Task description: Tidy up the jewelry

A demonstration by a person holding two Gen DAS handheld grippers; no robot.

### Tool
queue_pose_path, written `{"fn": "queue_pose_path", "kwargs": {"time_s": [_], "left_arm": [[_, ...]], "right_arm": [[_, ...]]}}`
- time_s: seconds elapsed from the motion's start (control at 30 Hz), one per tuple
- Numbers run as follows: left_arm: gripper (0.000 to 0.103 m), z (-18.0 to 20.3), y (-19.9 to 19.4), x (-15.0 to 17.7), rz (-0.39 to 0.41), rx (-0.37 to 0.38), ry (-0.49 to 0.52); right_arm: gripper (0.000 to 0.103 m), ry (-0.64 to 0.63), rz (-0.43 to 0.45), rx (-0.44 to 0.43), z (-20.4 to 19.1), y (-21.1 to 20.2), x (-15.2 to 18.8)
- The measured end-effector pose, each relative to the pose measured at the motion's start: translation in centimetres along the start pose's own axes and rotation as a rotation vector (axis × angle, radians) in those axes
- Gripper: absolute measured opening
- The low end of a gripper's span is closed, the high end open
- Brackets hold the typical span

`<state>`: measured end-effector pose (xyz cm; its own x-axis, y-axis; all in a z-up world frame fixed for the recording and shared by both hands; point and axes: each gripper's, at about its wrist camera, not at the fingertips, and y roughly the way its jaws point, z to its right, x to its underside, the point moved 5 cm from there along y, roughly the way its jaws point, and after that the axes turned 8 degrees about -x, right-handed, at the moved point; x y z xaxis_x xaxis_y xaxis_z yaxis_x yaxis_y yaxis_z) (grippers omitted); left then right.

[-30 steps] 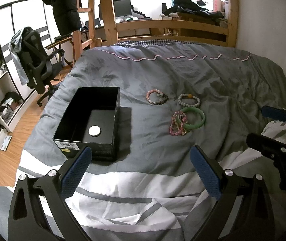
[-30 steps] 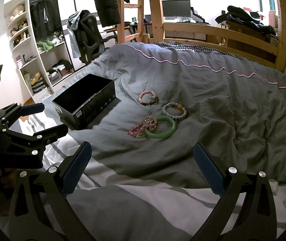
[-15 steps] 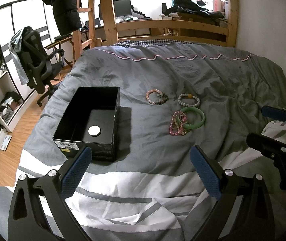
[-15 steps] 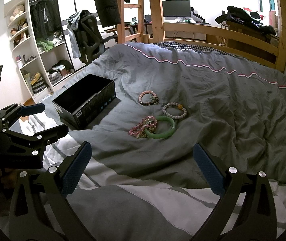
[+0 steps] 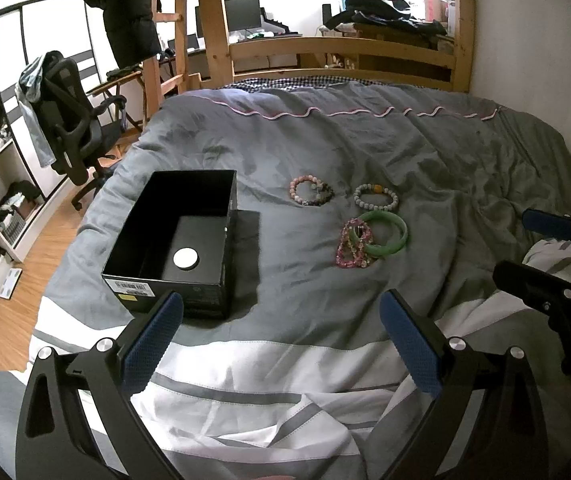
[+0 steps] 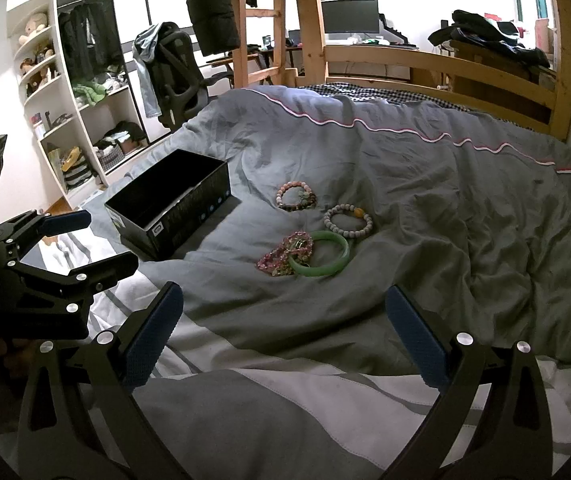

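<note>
Both grippers hover over the grey duvet [image 5: 365, 312], holding nothing: the left gripper [image 5: 281, 340] and right gripper [image 6: 285, 332] each have fingers spread wide. The open black box [image 5: 189, 216] sits left of four bracelets: a green bangle [image 5: 387, 234] touching a pink beaded bracelet [image 5: 351, 244], two more beaded bracelets just beyond

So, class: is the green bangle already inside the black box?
No, the green bangle lies on the duvet, right of the black box.

Pink bead cluster [image 5: 352, 245] partly overlaps the green bangle [image 5: 385, 234]; strand count unclear
</note>
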<state>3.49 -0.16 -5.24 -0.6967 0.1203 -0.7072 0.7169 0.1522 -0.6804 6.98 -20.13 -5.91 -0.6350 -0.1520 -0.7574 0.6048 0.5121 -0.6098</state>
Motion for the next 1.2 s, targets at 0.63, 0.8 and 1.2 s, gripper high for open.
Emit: {"fn": "queue_pose_path", "kwargs": {"time_s": [0.63, 0.8, 1.2], "left_arm": [[0.097, 2.4, 2.1, -0.2, -0.059, 0.101, -0.004], [0.093, 5.1, 4.1, -0.8, -0.08, 0.127, 0.033], [0.064, 8.9, 12.0, -1.9, -0.209, 0.176, 0.047]], "right_arm": [[0.1, 0.082, -0.069, -0.042, 3.4, 5.0, -2.8], [0.088, 0.057, -0.154, -0.044, 4.4, 9.5, -3.9], [0.086, 0.144, -0.421, -0.095, 7.6, 18.7, -1.3]]}}
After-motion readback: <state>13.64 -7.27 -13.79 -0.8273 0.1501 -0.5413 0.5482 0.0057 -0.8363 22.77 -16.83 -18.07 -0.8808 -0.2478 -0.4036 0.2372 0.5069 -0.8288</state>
